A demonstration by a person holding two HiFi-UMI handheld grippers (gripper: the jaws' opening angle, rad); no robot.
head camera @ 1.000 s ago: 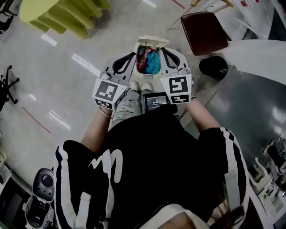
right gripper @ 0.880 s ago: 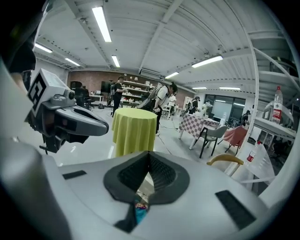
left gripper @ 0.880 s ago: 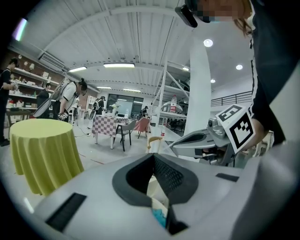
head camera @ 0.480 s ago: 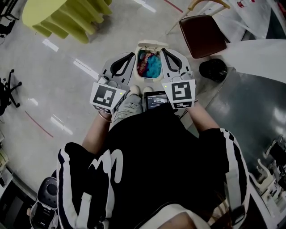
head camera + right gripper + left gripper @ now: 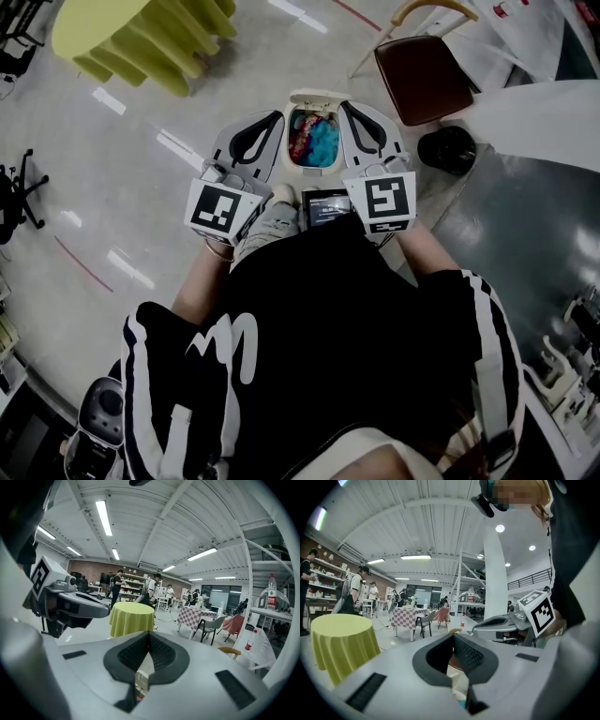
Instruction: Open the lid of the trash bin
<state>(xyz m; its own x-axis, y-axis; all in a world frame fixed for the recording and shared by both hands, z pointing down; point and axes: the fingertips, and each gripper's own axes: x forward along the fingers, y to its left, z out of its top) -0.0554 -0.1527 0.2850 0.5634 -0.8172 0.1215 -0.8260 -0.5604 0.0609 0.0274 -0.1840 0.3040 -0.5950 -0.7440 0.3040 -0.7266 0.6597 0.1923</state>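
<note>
From the head view, the trash bin (image 5: 315, 170) stood on the pale floor (image 5: 141, 178) right in front of the person's shoes (image 5: 279, 197). Its white lid (image 5: 322, 95) was tipped up and back at the far side. Inside lay a crumpled heap of blue and reddish stuff (image 5: 314, 139). The left tongs (image 5: 275, 116) lay along the bin's left edge and the right tongs (image 5: 346, 105) along its right edge, so the open mouth sat between them. Each pointed away from the body, with its marker cube nearest the person. A small lit screen (image 5: 326, 208) showed just below the bin, between the two cubes. A brown chair (image 5: 427, 66) stood off to the upper right, a dark round object (image 5: 448, 148) was beside the right tongs, and a desk under a yellow-green cloth (image 5: 131, 33) filled the upper left.

In the left gripper view, the left tongs (image 5: 453, 637) had their tips pressed together with nothing gripped. A slit behind the tips showed only a bit of pale and blue material below. The right tongs' marker cube (image 5: 539, 611) hung at the right. Farther off were the cloth-covered desk (image 5: 340, 639), a chequered one (image 5: 408, 617) and a white pillar (image 5: 496, 573).

In the right gripper view, the right tongs (image 5: 149, 633) were likewise closed at the tips and empty. The left tongs (image 5: 70, 603) showed at the left edge, with the yellow-green desk (image 5: 131, 617) beyond them
</note>
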